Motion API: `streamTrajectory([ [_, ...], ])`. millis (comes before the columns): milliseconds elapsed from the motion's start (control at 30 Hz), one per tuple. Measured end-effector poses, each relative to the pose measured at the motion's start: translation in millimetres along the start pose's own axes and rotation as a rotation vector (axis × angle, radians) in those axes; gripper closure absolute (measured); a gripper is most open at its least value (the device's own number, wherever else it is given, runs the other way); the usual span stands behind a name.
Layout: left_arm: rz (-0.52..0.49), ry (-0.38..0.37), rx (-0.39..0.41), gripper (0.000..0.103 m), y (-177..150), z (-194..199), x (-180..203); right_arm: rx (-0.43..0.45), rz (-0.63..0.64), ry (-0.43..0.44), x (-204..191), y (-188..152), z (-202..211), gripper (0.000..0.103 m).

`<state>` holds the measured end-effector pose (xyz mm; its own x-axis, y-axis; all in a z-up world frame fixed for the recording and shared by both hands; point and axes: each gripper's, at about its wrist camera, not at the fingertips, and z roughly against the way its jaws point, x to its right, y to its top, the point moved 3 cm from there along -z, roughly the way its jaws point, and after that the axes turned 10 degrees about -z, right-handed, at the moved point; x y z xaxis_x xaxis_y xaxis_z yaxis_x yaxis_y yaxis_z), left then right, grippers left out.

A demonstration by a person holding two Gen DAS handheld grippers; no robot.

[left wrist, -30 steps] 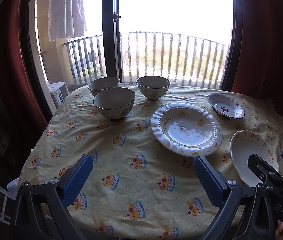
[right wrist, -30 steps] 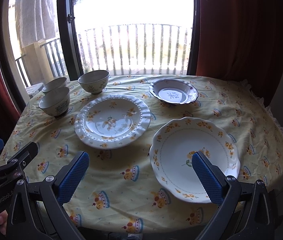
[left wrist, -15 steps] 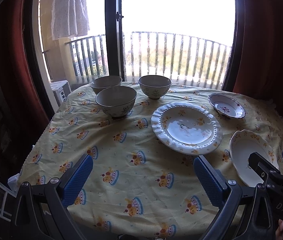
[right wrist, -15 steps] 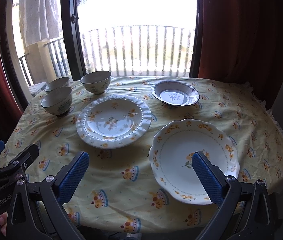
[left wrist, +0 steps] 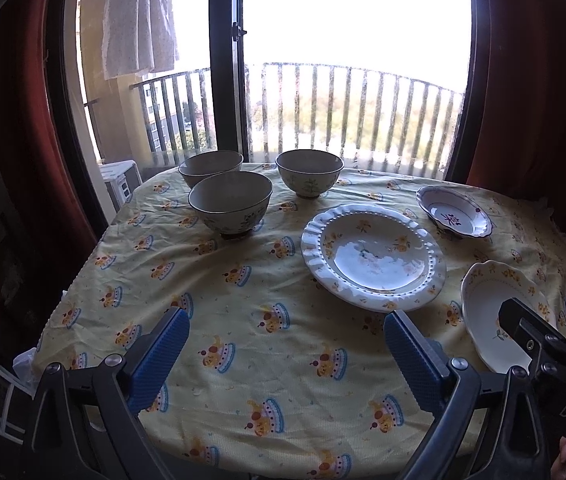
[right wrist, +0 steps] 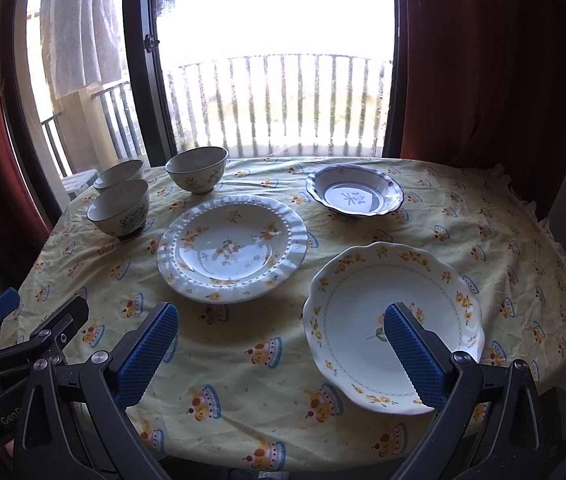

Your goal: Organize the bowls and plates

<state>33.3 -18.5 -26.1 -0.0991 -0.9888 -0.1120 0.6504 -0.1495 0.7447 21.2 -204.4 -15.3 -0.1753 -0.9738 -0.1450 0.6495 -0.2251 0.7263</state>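
Both tongs had drawn back slightly from the table (right wrist: 523, 216); left tongs (left wrist: 287, 354) and right tongs (right wrist: 279, 350) gaped, holding nothing. Three bowls (left wrist: 230, 202) and three plates (right wrist: 231, 246) sat separate, nothing stacked. Next, probably, gripping the scalloped plate (right wrist: 367, 304) rim.

Right gripper (right wrist: 279, 344) has its jaws wide apart over the near edge of the table (right wrist: 523, 240), gripping nothing. Scalloped plate (right wrist: 363, 300) sits right behind the right jaw, ruffled plate (right wrist: 231, 248) beyond the gap, three bowls (right wrist: 119, 208) far left.
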Motion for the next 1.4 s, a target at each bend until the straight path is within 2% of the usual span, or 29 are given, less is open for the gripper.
streamTrajectory([
  [600,-0.061,-0.091,-0.038,0.009,37.2,-37.2,-26.7,-0.010,-0.057,-0.079,-33.2,22.6,-18.3,0.000],
  [733,-0.066,-0.135,-0.064,0.011,38.8,-45.7,-21.6,-0.061,-0.118,-0.104,-27.8,21.7,-28.7,0.001],
  [1033,-0.106,-0.156,-0.069,0.011,42.9,-59.5,19.6,-0.107,-0.168,-0.145,8.9,18.1,-48.2,0.007],
  [1267,-0.095,-0.144,-0.124,0.016,44.1,-71.6,77.0,-0.105,-0.105,-0.138,53.7,27.4,-58.7,0.007],
  [1400,-0.073,-0.125,-0.147,0.018,43.7,-75.0,111.5,-0.139,-0.066,-0.116,84.1,35.2,-65.5,0.009],
])
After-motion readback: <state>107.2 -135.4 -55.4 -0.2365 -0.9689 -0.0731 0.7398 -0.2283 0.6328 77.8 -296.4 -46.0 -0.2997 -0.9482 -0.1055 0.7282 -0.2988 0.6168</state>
